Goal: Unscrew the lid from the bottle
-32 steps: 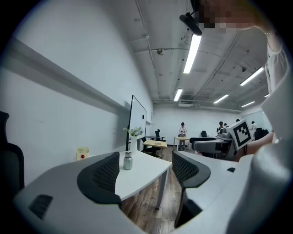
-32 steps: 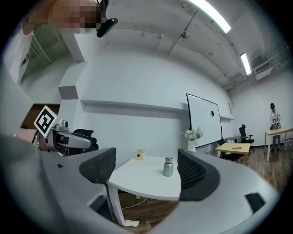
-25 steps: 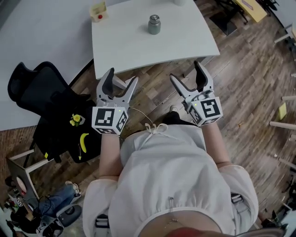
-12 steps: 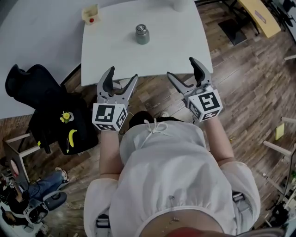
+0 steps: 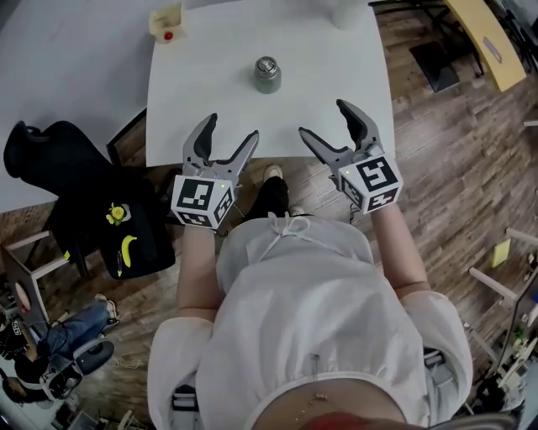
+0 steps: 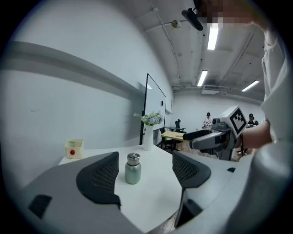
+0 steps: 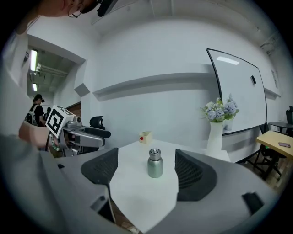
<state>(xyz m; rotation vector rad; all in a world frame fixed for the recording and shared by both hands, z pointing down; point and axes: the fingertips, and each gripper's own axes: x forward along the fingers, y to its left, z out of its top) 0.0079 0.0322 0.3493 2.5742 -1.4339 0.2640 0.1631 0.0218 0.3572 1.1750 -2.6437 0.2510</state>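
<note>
The left claw stands wide open and holds nothing. The right claw is wide open and empty too; its jaws have just been closing a little, with nothing between them. Both claws hover side by side in the middle of the head view, their tips over the near edge of the white surface. The bottle stands upright on the surface in the upper middle of the frame, beyond the claws and touched by neither. Its lid is on. A small yellow box sits at the upper left corner of the surface.
</note>
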